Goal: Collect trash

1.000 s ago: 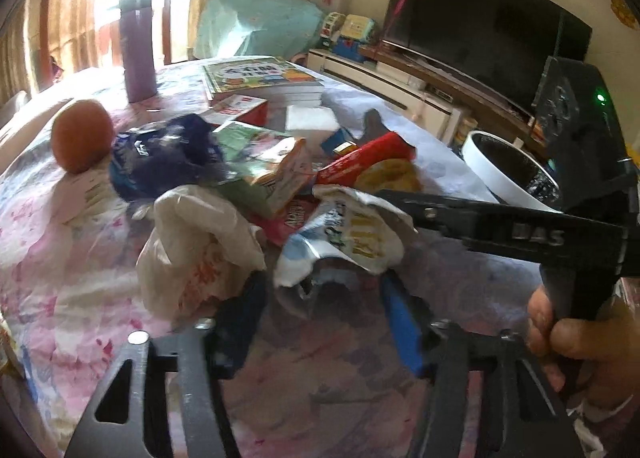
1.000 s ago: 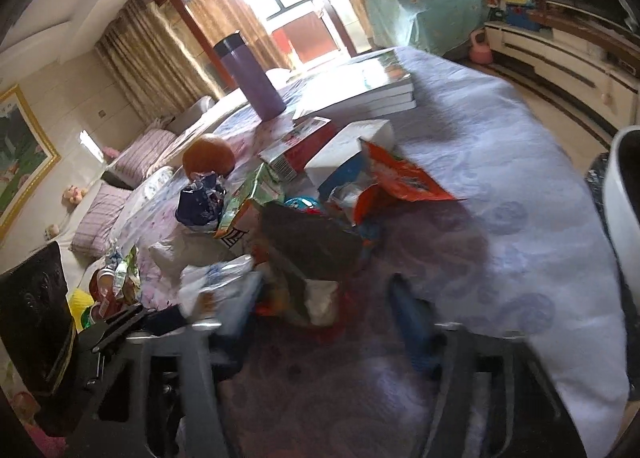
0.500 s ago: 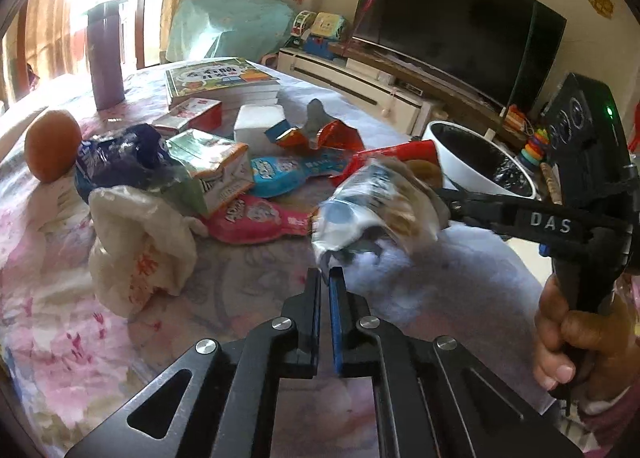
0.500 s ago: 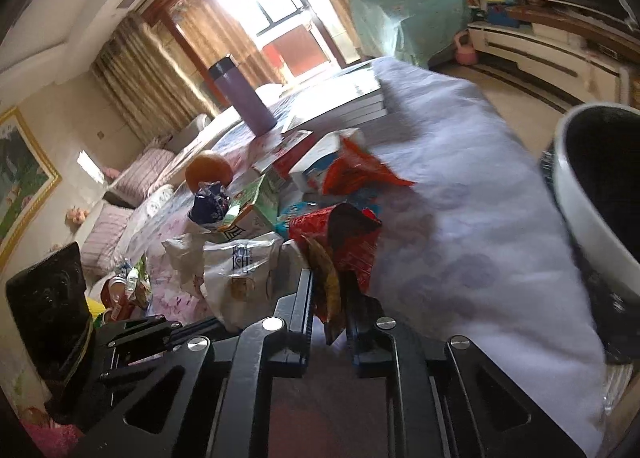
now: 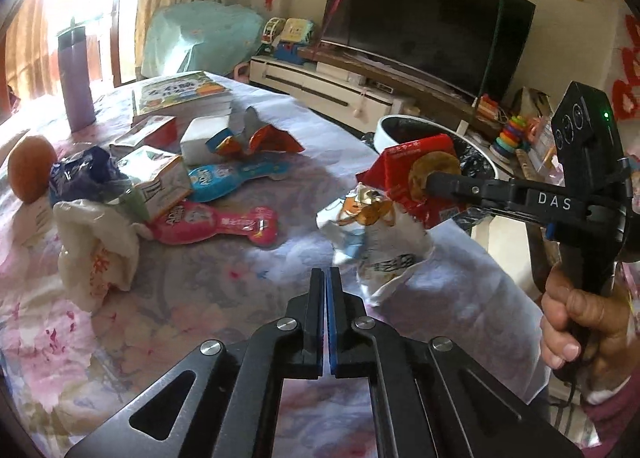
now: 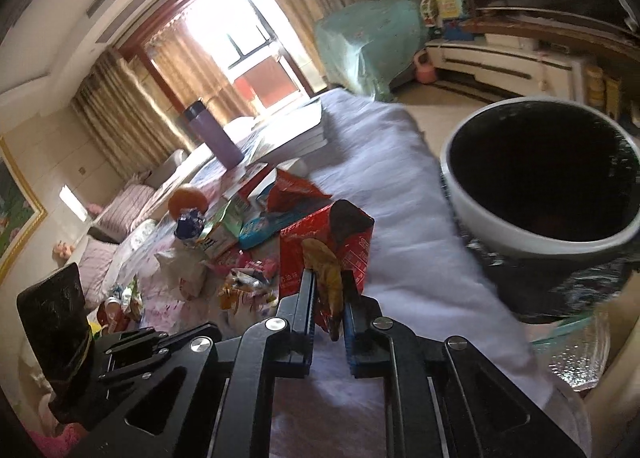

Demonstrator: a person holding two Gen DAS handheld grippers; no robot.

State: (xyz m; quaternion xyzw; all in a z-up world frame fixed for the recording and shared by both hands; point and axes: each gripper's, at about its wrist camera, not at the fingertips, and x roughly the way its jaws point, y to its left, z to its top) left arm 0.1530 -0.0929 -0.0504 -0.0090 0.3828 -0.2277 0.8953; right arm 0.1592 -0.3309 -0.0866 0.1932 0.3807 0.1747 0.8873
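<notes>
Right tongs (image 6: 326, 298) grip the red wrapper (image 6: 324, 246) beside the bin (image 6: 520, 234); left tongs (image 5: 326, 282) clenched, holding nothing

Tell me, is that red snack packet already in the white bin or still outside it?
Outside. The right gripper holds the red snack packet above the table's edge, jaws shut on it, beside the white bin, not over its opening.
</notes>
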